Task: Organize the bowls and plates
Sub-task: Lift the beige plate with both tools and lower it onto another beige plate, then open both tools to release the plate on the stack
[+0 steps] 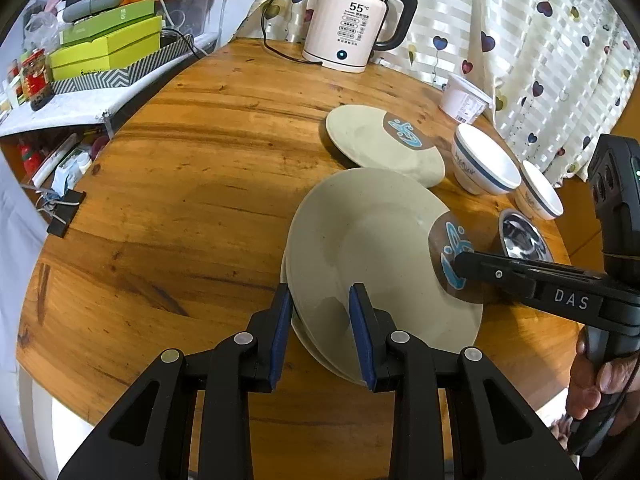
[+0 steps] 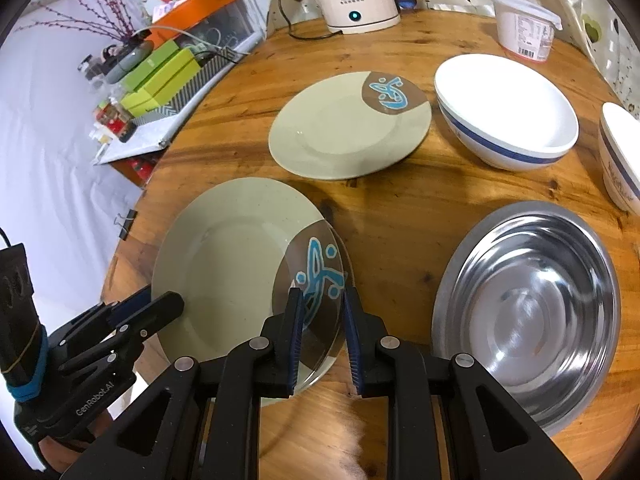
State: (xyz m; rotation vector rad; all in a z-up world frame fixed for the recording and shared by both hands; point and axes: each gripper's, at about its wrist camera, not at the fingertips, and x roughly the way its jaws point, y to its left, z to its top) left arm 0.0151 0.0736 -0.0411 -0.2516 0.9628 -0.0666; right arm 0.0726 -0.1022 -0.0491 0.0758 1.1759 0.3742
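You hold the near plate (image 1: 372, 248) with both grippers, one at each rim. Your left gripper (image 1: 320, 320) straddles the plain rim, blue pads on either side and clamped on it. In the left wrist view a second rim edge shows just under this plate at that side; I cannot tell whether the pads take in both. Your right gripper (image 2: 320, 328) is closed on the opposite rim, on the brown patch with the blue figure (image 2: 318, 276).

Landmark: the kettle (image 1: 348, 24) at the far edge of the round wooden table (image 1: 180, 184).

Orientation: the plate is round, so it has no long axis; its brown patch faces away from your left gripper, toward the steel bowl (image 2: 532, 312). The plate looks tilted, the patch side raised off the wood in the left wrist view.

Positions from the kettle:
- Second plate (image 2: 344, 132) lies flat between the kettle and the held plate, patch turned to the kettle side, apart from the held plate in the right wrist view.
- Large white bowl with blue band (image 2: 508, 116) sits upright just beside that second plate, on the side of the white tub (image 2: 524, 28).
- Smaller white bowl (image 2: 620, 156) stands further along the table edge, by the heart-print curtain (image 1: 540, 40).
- Steel bowl sits nearest you, just beside the held plate's patch side.

Open room: bare wood lies on the held plate's plain side, out to the table edge where a binder clip (image 1: 66, 216) rests. The bowl side is crowded up to the edge.
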